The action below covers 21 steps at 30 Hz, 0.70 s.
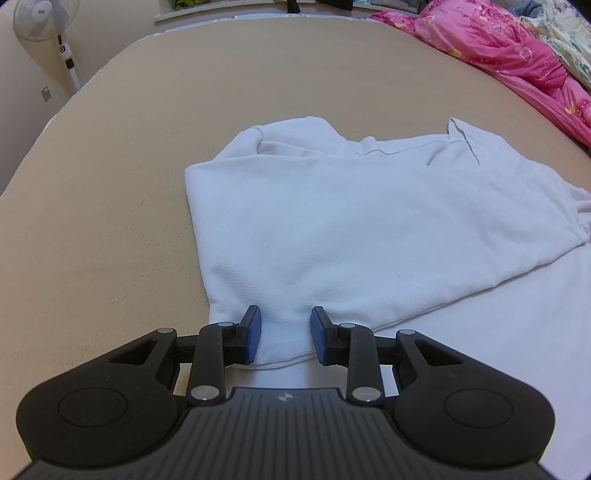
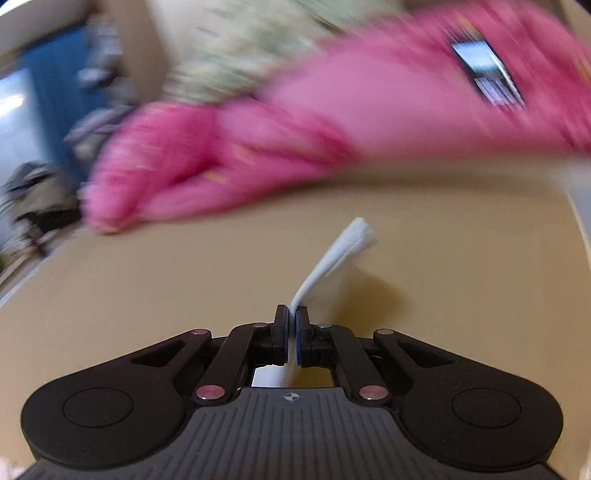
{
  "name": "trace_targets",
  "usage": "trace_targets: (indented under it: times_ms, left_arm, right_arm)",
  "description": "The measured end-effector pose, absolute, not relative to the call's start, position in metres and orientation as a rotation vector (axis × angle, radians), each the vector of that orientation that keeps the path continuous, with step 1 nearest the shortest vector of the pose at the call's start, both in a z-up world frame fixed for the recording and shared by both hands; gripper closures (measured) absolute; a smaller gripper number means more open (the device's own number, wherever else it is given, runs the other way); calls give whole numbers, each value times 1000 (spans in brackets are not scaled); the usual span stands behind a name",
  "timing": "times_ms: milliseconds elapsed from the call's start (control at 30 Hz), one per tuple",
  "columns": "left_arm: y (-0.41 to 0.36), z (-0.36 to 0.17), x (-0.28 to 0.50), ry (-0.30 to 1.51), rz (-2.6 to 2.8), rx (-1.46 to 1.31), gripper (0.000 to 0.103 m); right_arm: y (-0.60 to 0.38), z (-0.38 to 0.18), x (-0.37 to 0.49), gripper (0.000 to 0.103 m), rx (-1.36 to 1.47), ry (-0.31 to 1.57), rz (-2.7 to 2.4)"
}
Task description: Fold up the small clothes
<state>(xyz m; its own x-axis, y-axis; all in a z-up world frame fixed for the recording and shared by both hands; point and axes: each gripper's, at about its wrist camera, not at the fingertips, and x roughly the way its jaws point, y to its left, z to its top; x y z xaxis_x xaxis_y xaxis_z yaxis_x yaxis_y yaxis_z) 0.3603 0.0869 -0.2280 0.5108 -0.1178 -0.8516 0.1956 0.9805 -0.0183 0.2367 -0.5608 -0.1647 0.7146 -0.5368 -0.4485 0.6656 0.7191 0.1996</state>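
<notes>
white garment [image 1: 351, 229] on tan bed [image 1: 147, 147], corner pinched by right gripper [image 2: 293, 332]

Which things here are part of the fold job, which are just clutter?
In the job:
- white garment, partly folded on the tan bed
- left gripper, fingers apart around the garment's near edge
- right gripper, shut on a white fabric strip

Lying about:
- pink quilt
- floral bedding
- standing fan
</notes>
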Motion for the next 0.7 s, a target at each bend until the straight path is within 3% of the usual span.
trace_targets:
  times_ms: [100, 267, 333, 433, 533, 633, 700]
  left_arm:
    - [96, -223, 363, 1021, -180, 33, 69]
    - [130, -202, 368, 950, -100, -111, 71]
    - [145, -193, 370, 926, -82, -185, 80]
    - [163, -184, 372, 910, -84, -290, 82]
    - [172, -185, 375, 931, -118, -369, 82]
    - [174, -190, 380, 964, -140, -417, 82]
    - [177, -195, 384, 986, -150, -460, 81]
  right_arm:
    - [-450, -129, 252, 100, 182, 305, -429]
    - [-236, -114, 253, 100, 126, 307, 80]
    - [-158, -124, 249, 100, 142, 355, 256]
    - [-66, -166, 249, 97, 123, 548, 454]
    - [-28, -209, 249, 89, 120, 794, 501]
    - [-42, -206, 235, 84, 107, 774, 498]
    - [-60, -198, 226, 74, 92, 750, 473]
